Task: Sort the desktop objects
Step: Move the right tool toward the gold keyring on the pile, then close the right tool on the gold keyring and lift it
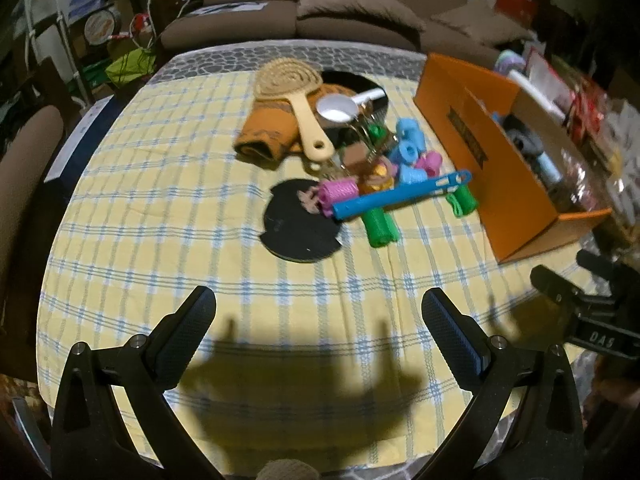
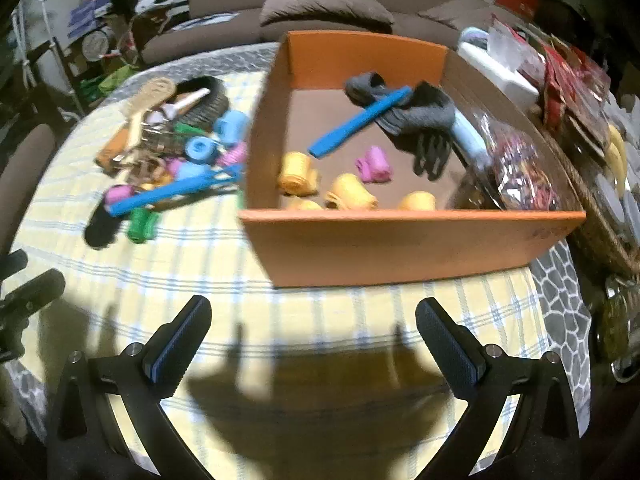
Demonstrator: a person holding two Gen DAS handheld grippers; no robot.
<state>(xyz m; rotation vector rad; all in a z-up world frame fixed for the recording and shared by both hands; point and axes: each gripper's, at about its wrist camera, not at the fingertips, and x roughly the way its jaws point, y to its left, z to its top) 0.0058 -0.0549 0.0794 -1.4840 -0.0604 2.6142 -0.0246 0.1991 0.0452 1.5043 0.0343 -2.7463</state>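
Orange box point(image 2: 400, 248): four yellow rollers point(image 2: 298, 174), one pink roller point(image 2: 374, 166).

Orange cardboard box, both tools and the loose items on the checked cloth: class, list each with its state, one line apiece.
Orange cardboard box: open-topped, partly filled.
Left tool: open, empty.
Right tool: open, empty.
Yellow foam hair rollers: inside box.
Blue plastic comb: outside box, lying across pile.
Beige round hairbrush: outside box, resting on folded orange cloth.

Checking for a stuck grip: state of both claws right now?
Left claw: open, holding nothing, over the tablecloth.
Right claw: open, holding nothing, short of the orange box.
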